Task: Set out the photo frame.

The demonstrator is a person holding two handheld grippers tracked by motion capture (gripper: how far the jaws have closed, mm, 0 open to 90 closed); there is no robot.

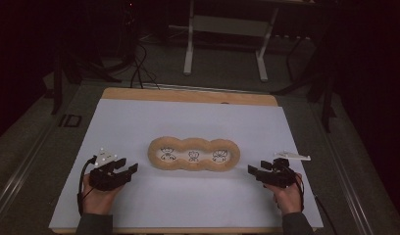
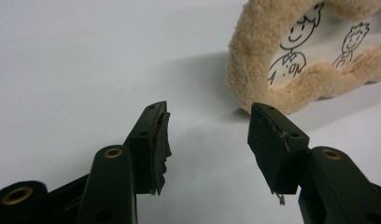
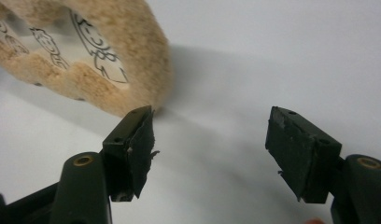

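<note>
text: none legible | frame (image 1: 193, 154): line drawings of figures only

bare white sheet (image 1: 139, 127) all round, fuzzy tan frame (image 1: 193, 154) mid-table

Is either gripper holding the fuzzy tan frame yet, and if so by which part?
Nothing is held. The left gripper and the right gripper both have open, empty jaws, each short of one end of the fuzzy tan frame.
</note>
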